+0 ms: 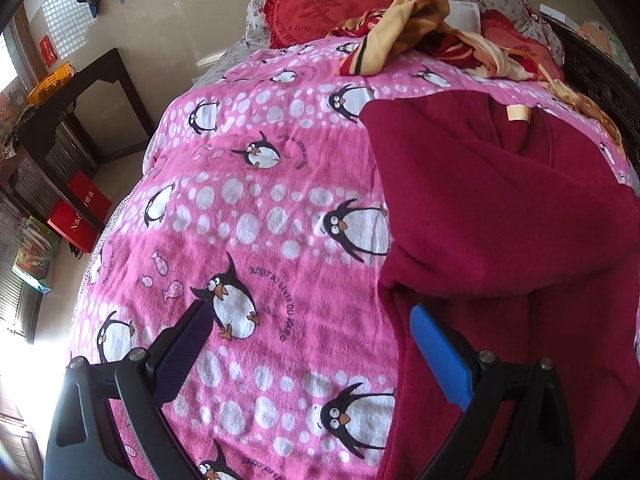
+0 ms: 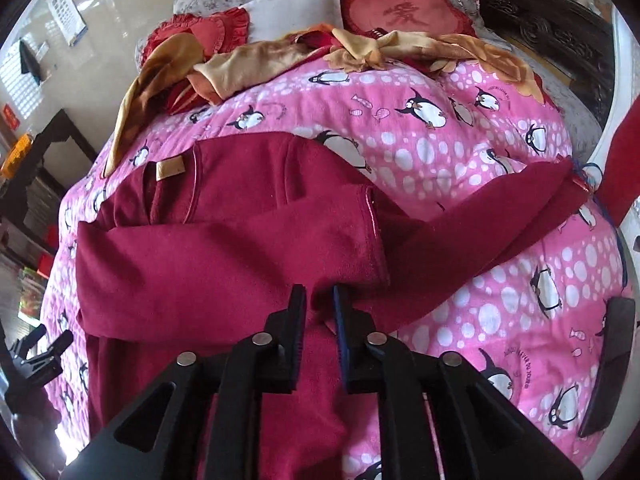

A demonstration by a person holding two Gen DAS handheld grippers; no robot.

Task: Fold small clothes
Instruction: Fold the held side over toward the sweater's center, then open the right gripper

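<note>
A dark red long-sleeved top (image 2: 224, 248) lies on a pink penguin-print blanket (image 2: 460, 152), collar and tan label (image 2: 170, 169) at the far end. One sleeve is folded across its chest; the other sleeve (image 2: 500, 220) stretches out to the right. My right gripper (image 2: 320, 300) is nearly closed, its jaws pinching a fold of the red fabric at the sleeve's base. My left gripper (image 1: 308, 312) is open and empty above the blanket, at the top's (image 1: 500, 220) left edge; its blue finger (image 1: 436, 344) rests against the fabric. It also shows in the right wrist view (image 2: 44, 344).
A heap of red and yellow cloth (image 2: 280, 60) and red cushions (image 2: 404, 12) lie at the head of the bed. A dark flat object (image 2: 612, 364) lies on the blanket at right. A dark wooden table (image 1: 80, 112) and red boxes (image 1: 76, 220) stand on the floor at left.
</note>
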